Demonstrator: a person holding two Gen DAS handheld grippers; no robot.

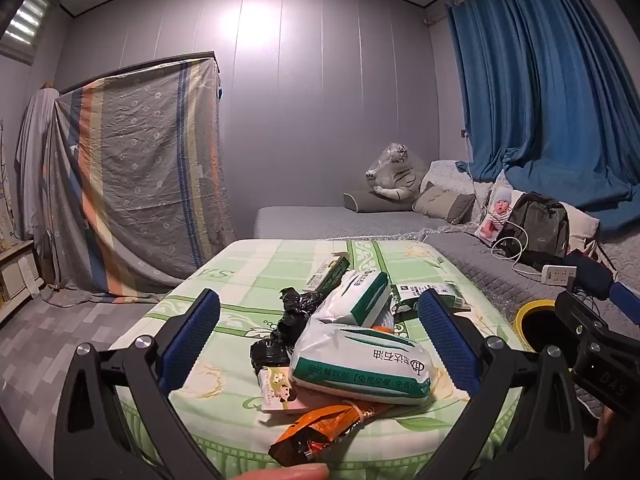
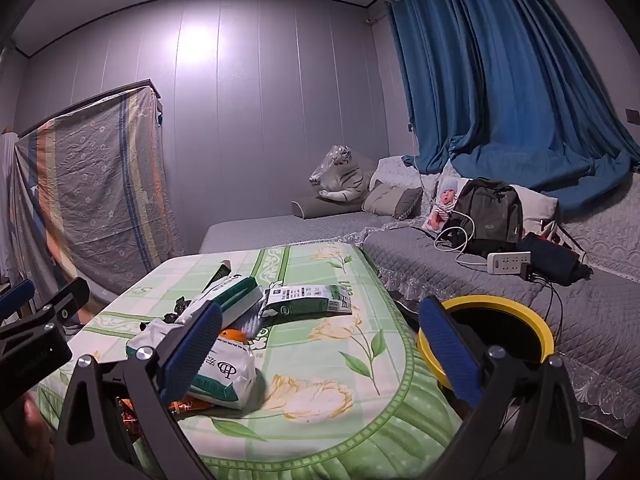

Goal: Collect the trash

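At the far left a striped sheet (image 1: 132, 184) hangs over a frame against the wall. The left gripper (image 1: 318, 344) hovers over the worktop (image 1: 224, 276), which wears a green flowered cloth; its jaws stand wide apart with nothing between them. Below it the trash lies heaped: a black crumpled bag (image 1: 286, 328), an orange wrapper (image 1: 320, 432) at the near edge, a large white-and-green packet (image 1: 360, 364), a smaller packet (image 1: 360, 298) behind it, and a flat green-and-white pouch (image 2: 308, 300) further right. The right gripper (image 2: 320, 354) hangs over the worktop's right end, jaws also apart and empty. Just beside that end sits a yellow-rimmed bin (image 2: 520, 312), next to a grey bed (image 2: 440, 264) carrying a backpack (image 2: 490, 216).
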